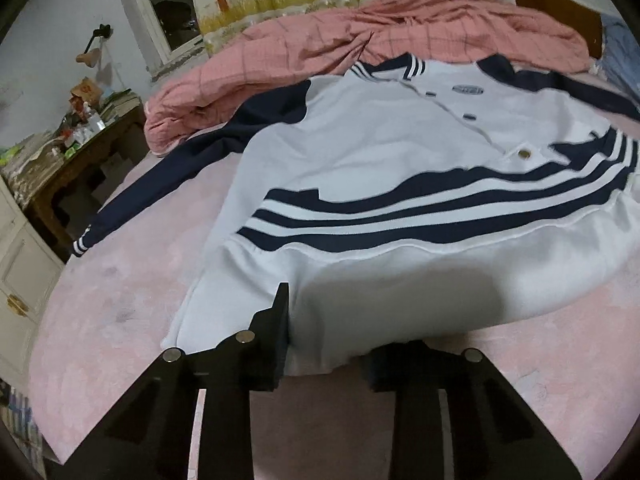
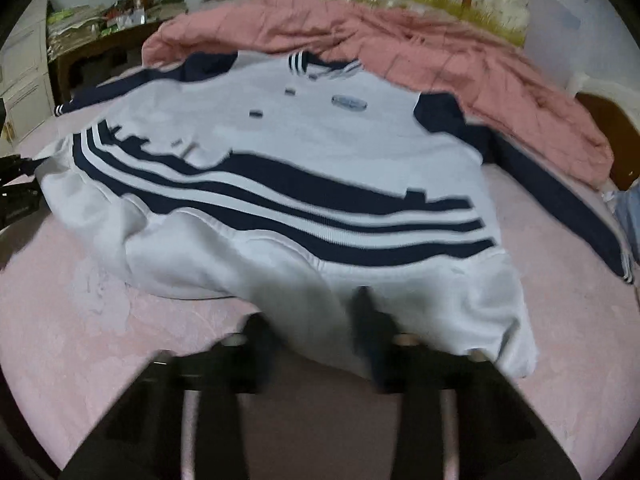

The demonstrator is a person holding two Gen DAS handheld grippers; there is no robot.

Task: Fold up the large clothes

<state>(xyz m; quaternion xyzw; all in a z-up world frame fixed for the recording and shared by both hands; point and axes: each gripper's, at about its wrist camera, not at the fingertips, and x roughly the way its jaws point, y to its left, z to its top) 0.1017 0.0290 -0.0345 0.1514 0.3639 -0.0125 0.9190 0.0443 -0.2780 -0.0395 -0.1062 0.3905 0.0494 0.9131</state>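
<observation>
A white fleece jacket with navy sleeves and three navy bands across its lower body (image 1: 400, 152) lay spread front-up on the pale pink bed sheet (image 1: 120, 312), its striped collar toward the far side and its broad white hem nearest both cameras. In the left wrist view one navy sleeve (image 1: 168, 176) stretched out to the left over the sheet, ending in a striped cuff. A small oval badge (image 1: 469, 90) sat on the chest beside the button placket.

The left gripper (image 1: 332, 344) had the near left part of the white hem between its black fingers (image 1: 276, 344); the left finger stood up against the cloth while the right one was mostly covered by the hem, and the fingers appeared clamped on the fabric. The right gripper (image 2: 316, 340) was blurred, yet the white hem ran down between its two dark fingers near the jacket's right corner, and it too looked pinched on the cloth.

Behind the jacket a rumpled salmon-pink checked quilt (image 1: 360, 36) was heaped along the far side of the bed. To the left stood a dark wooden side table (image 1: 84, 160) crowded with small items, apart from the bed.
</observation>
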